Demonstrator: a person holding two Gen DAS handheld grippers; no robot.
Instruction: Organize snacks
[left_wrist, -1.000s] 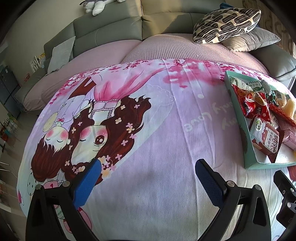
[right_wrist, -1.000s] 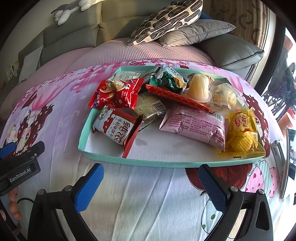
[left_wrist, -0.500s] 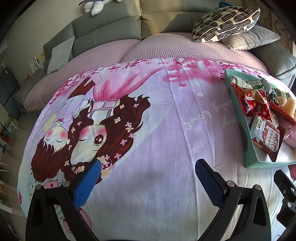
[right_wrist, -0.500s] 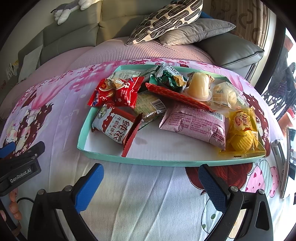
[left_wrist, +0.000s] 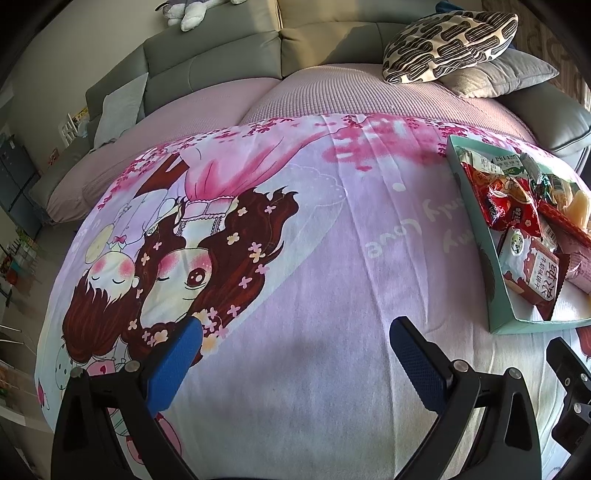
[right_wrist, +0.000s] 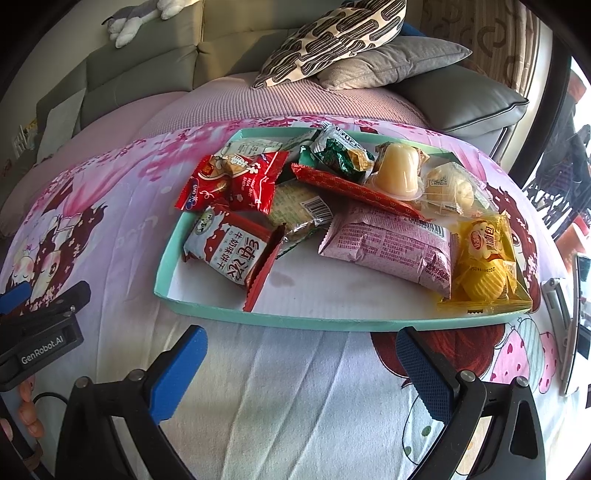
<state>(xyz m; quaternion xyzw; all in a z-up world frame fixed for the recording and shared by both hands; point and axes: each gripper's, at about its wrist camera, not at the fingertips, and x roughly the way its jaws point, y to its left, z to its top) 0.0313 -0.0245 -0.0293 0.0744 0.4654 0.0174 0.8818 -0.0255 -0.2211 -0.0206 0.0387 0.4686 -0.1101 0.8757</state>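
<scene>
A teal tray (right_wrist: 295, 319) lies on a pink cartoon sheet and holds several snacks: a red-and-white packet (right_wrist: 225, 251), a red packet (right_wrist: 236, 181), a pink packet (right_wrist: 388, 245), a yellow chip bag (right_wrist: 484, 258), a jelly cup (right_wrist: 397, 171) and a green packet (right_wrist: 340, 153). My right gripper (right_wrist: 301, 360) is open, empty, just short of the tray's near rim. My left gripper (left_wrist: 295, 350) is open and empty over bare sheet, with the tray (left_wrist: 491, 280) to its right. The left gripper's body (right_wrist: 40, 328) shows at the right wrist view's left edge.
A grey sofa (left_wrist: 221, 55) runs behind the table, with a patterned cushion (right_wrist: 332, 33) and a grey cushion (right_wrist: 391, 62) on it. A phone-like flat object (right_wrist: 576, 317) lies at the table's right edge. Fingers of a hand (right_wrist: 27, 410) show low left.
The tray sits slightly farther up in the right wrist view and slightly farther right in the left one. Both grippers stay open.
</scene>
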